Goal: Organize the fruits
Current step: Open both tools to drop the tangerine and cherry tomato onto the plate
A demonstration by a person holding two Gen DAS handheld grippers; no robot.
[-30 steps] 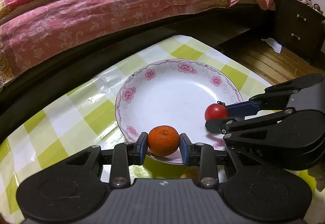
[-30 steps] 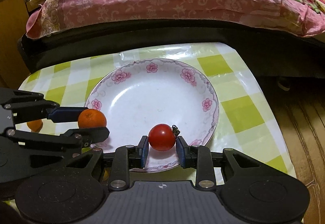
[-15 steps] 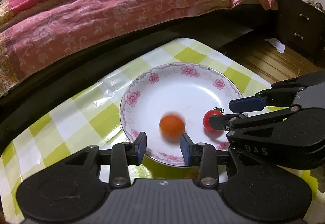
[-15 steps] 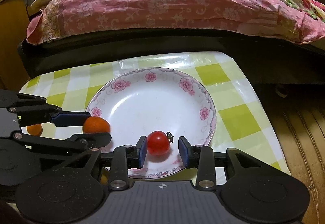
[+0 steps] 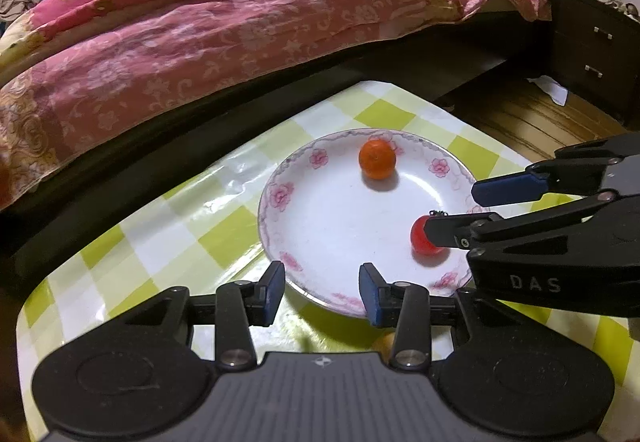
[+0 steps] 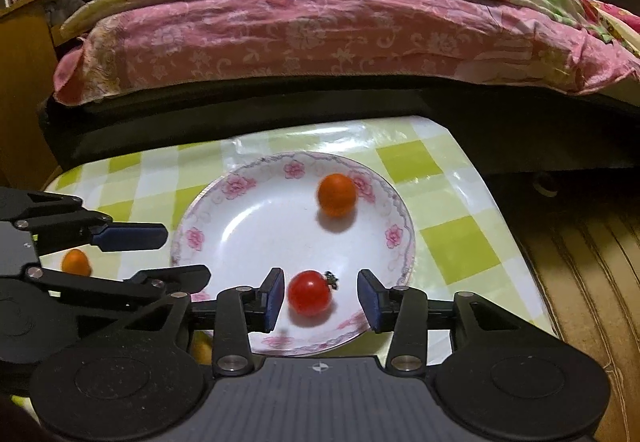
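While both jaws have just been opening, the left gripper point(image 5: 322, 294) stands apart and empty, and the small orange mandarin point(image 5: 377, 164) lies far across the white floral plate point(image 5: 276, 238). With the right gripper point(image 6: 320, 298) parted around the red cherry tomato point(image 6: 309, 293), draw back straight, without nudging it.
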